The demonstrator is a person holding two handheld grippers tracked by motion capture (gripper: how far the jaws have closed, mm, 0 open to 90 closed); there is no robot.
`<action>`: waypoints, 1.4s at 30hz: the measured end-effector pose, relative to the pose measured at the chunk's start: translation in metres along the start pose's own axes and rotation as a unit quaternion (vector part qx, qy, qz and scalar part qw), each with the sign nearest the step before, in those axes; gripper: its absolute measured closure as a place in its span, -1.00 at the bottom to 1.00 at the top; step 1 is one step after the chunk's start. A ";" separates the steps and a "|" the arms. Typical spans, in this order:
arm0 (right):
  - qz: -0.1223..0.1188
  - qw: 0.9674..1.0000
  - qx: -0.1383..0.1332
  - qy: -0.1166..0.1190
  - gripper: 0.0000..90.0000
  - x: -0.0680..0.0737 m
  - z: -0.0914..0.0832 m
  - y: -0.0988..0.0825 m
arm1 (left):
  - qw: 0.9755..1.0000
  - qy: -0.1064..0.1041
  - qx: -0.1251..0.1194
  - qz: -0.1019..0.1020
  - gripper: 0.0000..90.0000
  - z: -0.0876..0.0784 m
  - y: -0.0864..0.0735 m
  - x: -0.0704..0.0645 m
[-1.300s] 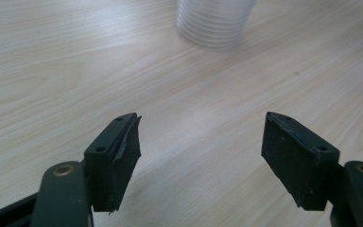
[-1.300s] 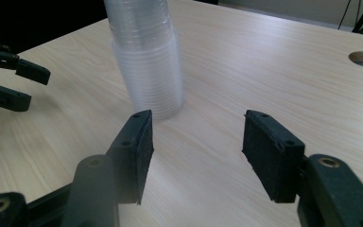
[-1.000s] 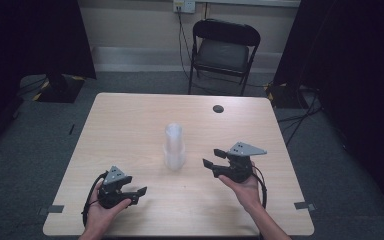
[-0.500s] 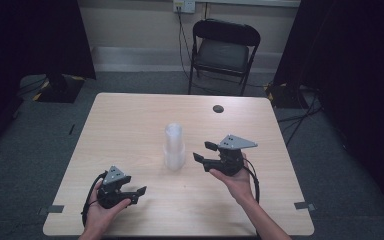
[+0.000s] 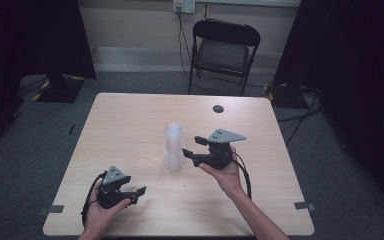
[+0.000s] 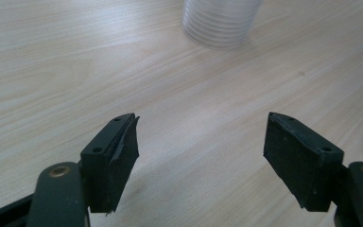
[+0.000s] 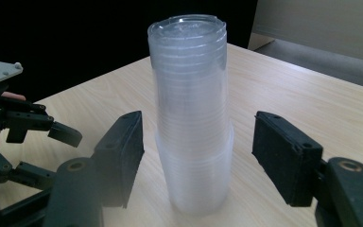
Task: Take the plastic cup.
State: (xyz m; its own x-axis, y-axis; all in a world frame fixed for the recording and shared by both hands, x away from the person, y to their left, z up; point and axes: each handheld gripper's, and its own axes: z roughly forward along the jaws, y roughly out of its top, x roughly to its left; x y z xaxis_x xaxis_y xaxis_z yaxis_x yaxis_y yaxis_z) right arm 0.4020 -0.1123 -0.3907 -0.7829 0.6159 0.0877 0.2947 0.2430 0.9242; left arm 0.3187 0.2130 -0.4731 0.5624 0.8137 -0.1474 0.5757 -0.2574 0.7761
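Right gripper view has the right gripper (image 7: 196,156) with its jaws just opening, one on each side of the tall stack of clear plastic cups (image 7: 191,113), pads not touching it. That stack stands upright mid-way across the pale wooden worktop (image 5: 130,125). Nearer the front edge, the left gripper (image 5: 132,192) rests open, holding nothing, well apart from the cups.

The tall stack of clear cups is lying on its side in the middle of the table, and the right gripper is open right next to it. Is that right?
Not quite. The stack of clear cups is standing upright on the table, not lying on its side; the right gripper view shows this. The rest holds: the right gripper is open right next to it, its jaws having just been opening, with the stack between them but not pressed.
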 end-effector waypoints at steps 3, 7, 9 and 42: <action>0.000 1.000 0.003 0.001 -0.32 -0.001 0.008 0.003 | 1.000 -0.002 0.001 -0.001 -0.40 0.000 0.000 0.000; 0.005 1.000 0.007 -0.003 -0.51 -0.001 0.016 0.008 | 1.000 -0.001 0.001 0.000 -0.41 0.000 0.000 0.000; 0.001 1.000 0.005 -0.005 -0.51 -0.001 0.020 0.011 | 1.000 0.000 0.002 0.003 -0.41 -0.001 0.000 0.001; 0.005 1.000 0.022 -0.003 -0.43 -0.001 0.087 0.002 | 1.000 -0.005 -0.001 0.002 -0.41 -0.002 -0.001 0.001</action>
State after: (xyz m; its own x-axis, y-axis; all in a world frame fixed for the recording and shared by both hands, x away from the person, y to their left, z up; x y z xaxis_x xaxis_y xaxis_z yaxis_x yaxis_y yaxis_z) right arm 0.4509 -0.0475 -0.4217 -0.7764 0.6231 0.0946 0.3261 0.2689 0.9063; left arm 0.3174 0.2154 -0.4724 0.5696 0.8080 -0.1507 0.5731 -0.2591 0.7775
